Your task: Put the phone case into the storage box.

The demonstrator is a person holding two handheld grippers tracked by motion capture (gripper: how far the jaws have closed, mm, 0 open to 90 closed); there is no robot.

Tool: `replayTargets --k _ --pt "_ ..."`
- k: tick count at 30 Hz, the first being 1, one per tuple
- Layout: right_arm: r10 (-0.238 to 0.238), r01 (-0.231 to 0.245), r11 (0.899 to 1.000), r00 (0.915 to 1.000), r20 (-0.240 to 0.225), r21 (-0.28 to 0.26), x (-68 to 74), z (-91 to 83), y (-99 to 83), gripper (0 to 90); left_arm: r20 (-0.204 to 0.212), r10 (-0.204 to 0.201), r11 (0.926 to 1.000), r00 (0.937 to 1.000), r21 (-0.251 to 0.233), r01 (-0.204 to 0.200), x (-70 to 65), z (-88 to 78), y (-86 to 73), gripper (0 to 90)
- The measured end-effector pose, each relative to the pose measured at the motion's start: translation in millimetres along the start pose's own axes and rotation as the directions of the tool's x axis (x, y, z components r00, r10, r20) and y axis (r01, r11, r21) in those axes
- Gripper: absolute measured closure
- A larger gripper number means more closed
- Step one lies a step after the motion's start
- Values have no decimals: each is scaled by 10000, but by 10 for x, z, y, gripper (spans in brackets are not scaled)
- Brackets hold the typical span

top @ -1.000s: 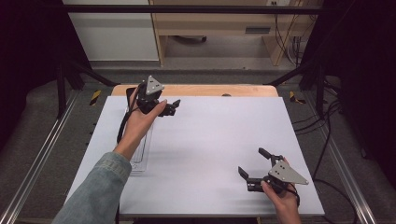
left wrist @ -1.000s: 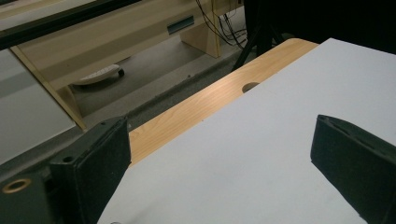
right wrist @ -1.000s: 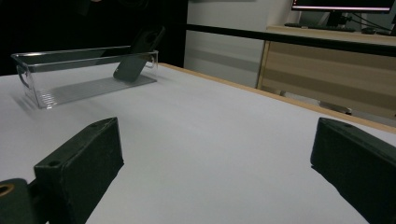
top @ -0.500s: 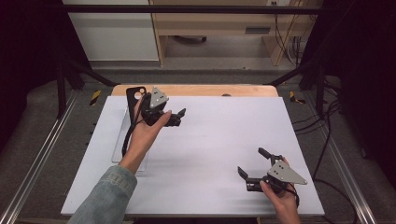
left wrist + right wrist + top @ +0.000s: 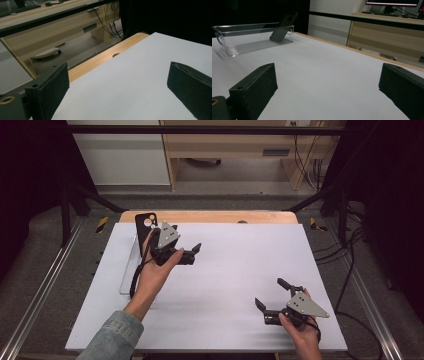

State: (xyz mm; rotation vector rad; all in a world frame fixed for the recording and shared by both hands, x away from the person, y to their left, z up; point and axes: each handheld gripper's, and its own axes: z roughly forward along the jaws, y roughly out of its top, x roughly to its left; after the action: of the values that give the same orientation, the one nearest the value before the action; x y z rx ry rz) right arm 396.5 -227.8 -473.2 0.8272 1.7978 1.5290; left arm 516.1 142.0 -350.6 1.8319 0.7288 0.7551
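Observation:
A black phone case (image 5: 146,222) leans upright against the far end of a clear plastic tray (image 5: 129,270) at the left of the white table top (image 5: 240,265). Just right of that tray a hand holds my left gripper (image 5: 195,254), jaws pointing right, open and empty. Its own view shows the left gripper (image 5: 117,92) wide apart over bare white surface. Near the front right my right gripper (image 5: 269,292) is open with nothing in it. In the right gripper view (image 5: 327,90) the jaws face the tray (image 5: 239,46) and the leaning case (image 5: 282,28) farther off.
A wooden table edge (image 5: 210,216) runs behind the white top. Metal rails (image 5: 40,290) flank the table on both sides, with cables (image 5: 350,270) on the floor at the right. A desk and cabinet (image 5: 240,150) stand beyond.
My left gripper has drawn back from the tray's far end, moving right and nearer to the person; the phone case now shows leaning in the tray. The right gripper has stayed put.

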Motion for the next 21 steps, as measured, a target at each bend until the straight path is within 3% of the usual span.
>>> replayTargets --k 21 --pt "-10 10 10000 10000 26 23 1 -4 -1 22 -512 -39 9965 9987 -837 -4 87 -394 30 37"
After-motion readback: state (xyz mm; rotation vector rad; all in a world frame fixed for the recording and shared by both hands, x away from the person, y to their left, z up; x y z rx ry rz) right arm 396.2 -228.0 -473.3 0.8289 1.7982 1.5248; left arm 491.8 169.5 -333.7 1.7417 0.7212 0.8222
